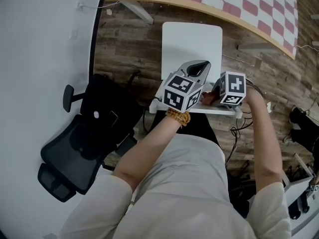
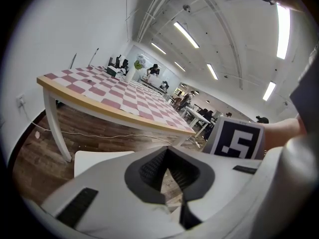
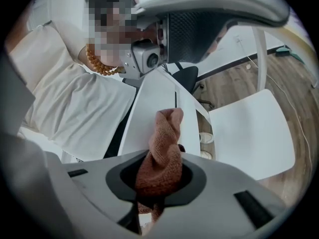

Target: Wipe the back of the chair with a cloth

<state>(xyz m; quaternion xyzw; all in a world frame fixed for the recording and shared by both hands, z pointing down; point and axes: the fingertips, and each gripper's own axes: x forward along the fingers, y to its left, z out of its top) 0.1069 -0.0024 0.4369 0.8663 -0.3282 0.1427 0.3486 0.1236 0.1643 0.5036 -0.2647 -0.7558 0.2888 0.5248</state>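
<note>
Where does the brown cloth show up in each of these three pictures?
Head view: cloth, just right of centre.
Left gripper view: not in it.
Right gripper view: cloth, lower centre, gripped by the right gripper.
Shared landmark: the white chair seat.

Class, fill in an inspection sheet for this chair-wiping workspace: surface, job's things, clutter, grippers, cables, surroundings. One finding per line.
Surface: white chair back, in front of the person; no dirt can be made out.
Job's things: brown cloth, bunched, reaching over the chair back.
Clutter: black bundle, perhaps a bag, on a black office chair to the left.
Grippers: left gripper shut, empty; right gripper shut on the cloth.
Cables: black cables on the wooden floor; a white cable under the table.
Surroundings: pink-checked table beyond the chair seat.
</note>
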